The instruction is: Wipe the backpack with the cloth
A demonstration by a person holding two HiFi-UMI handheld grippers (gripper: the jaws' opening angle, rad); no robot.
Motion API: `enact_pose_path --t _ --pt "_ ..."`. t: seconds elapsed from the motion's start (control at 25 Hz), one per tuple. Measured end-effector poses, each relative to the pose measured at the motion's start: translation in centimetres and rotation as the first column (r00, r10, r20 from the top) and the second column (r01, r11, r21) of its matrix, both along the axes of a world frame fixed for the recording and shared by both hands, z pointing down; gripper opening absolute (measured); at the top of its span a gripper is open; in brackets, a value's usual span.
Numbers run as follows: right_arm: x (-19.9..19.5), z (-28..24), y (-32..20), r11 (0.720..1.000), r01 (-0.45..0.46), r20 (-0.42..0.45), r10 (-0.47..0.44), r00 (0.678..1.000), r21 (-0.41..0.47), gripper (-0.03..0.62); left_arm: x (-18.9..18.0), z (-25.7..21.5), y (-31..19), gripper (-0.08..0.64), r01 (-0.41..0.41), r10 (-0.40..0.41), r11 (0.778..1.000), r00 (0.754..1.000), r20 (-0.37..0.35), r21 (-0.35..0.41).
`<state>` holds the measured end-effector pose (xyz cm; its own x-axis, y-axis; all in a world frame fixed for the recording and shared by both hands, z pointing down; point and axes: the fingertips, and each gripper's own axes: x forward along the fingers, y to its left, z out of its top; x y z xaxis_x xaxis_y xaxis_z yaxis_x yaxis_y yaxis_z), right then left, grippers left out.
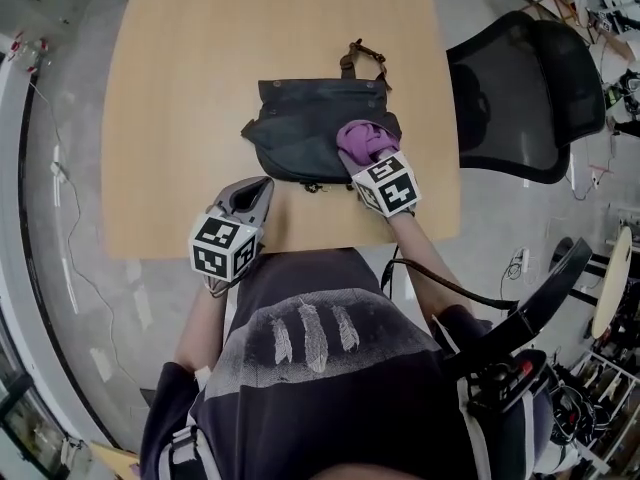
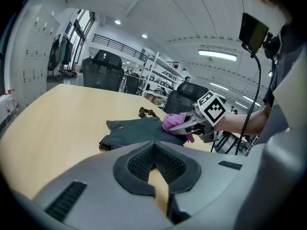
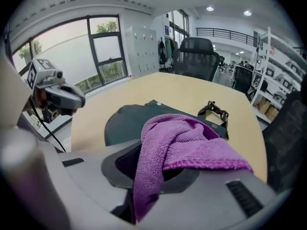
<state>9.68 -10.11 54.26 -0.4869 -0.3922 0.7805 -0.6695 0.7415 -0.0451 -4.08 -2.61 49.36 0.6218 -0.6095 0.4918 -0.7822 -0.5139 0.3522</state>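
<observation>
My right claw (image 1: 360,155), clamped on the purple terry cloth (image 1: 362,136), sits on the dark fabric backpack (image 1: 295,128), which runs toward the desk's (image 1: 190,88) left edge.

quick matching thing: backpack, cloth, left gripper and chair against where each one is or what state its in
1 backpack
2 cloth
3 left gripper
4 chair

a shut, empty, over the table's near edge
b lying flat on the table
c off the table's right side
d purple, clamped in the right gripper

Pairs: 1-b, 2-d, 3-a, 4-c
</observation>
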Motion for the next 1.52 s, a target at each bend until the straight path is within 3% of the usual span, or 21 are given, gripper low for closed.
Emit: enact_pose_path --t 0.24,0.52,0.68,0.76,0.84,0.92,1.0,1.16,1.24,1.32,1.4,1.52 --pt "-5.9 -0.1 1.8 0.993 0.114 -0.017 -0.113 0.993 0.023 0.063 -2.2 0.2 0.1 0.006 0.018 -0.018 1.0 1.0 -0.016 -0.005" --pt "-14.7 -1.2 5.2 0.971 0.237 0.223 -0.222 0.949 -0.042 0.063 -4.5 0.3 0.9 0.006 0.025 -0.025 1.0 1.0 -0.017 -0.013" --pt "-15.4 -4.3 4.7 0.979 0.172 0.468 -0.102 0.878 -0.11 0.063 -5.3 0.5 1.1 0.006 0.022 -0.023 1.0 1.0 -0.021 -0.017" --pt "-13.2 -6.4 3.1 0.986 0.092 0.559 0.0 0.829 -0.137 0.063 -5.2 0.7 0.8 0.006 0.012 -0.013 1.0 1.0 -0.025 -0.019" --pt "-9.3 -8.4 0.8 0.992 0.001 0.586 0.074 0.807 -0.126 0.061 -4.6 0.7 0.4 0.006 -0.003 0.003 1.0 1.0 -0.03 -0.015" --pt "-4.5 -9.9 -2.0 0.992 -0.099 0.565 0.123 0.816 -0.073 0.063 -3.9 0.5 0.0 0.006 -0.019 0.019 1.0 0.999 -0.033 -0.009" --pt "0.4 -10.2 -4.9 0.98 -0.2 0.502 0.176 0.847 -0.007 0.063 -3.1 0.4 -0.3 0.006 -0.033 0.033 0.999 0.999 -0.033 -0.006" --pt "7.3 -7.1 -9.3 0.946 -0.311 0.281 0.275 0.919 0.093 0.063 -1.8 0.0 -0.8 0.006 -0.049 0.049 0.999 0.999 -0.019 -0.005" --pt "8.9 -4.9 -10.5 0.941 -0.314 0.166 0.292 0.942 0.127 0.063 -1.4 -0.2 -1.0 0.006 -0.045 0.045 0.999 0.999 -0.011 -0.005" --pt "9.4 -1.7 -10.7 0.954 -0.286 0.056 0.281 0.958 0.095 0.063 -1.3 -0.2 -1.1 0.006 -0.034 0.034 0.999 0.999 -0.001 -0.008" --pt "8.8 1.4 -10.2 0.972 -0.23 -0.042 0.232 0.972 0.042 0.063 -1.3 -0.2 -1.2 0.006 -0.022 0.022 1.0 1.0 0.009 -0.011" --pt "7.7 2.5 -10.1 0.985 -0.161 -0.157 0.168 0.973 0.06 0.063 -1.4 -0.3 -1.2 0.006 -0.002 0.002 1.0 1.0 0.016 -0.015"
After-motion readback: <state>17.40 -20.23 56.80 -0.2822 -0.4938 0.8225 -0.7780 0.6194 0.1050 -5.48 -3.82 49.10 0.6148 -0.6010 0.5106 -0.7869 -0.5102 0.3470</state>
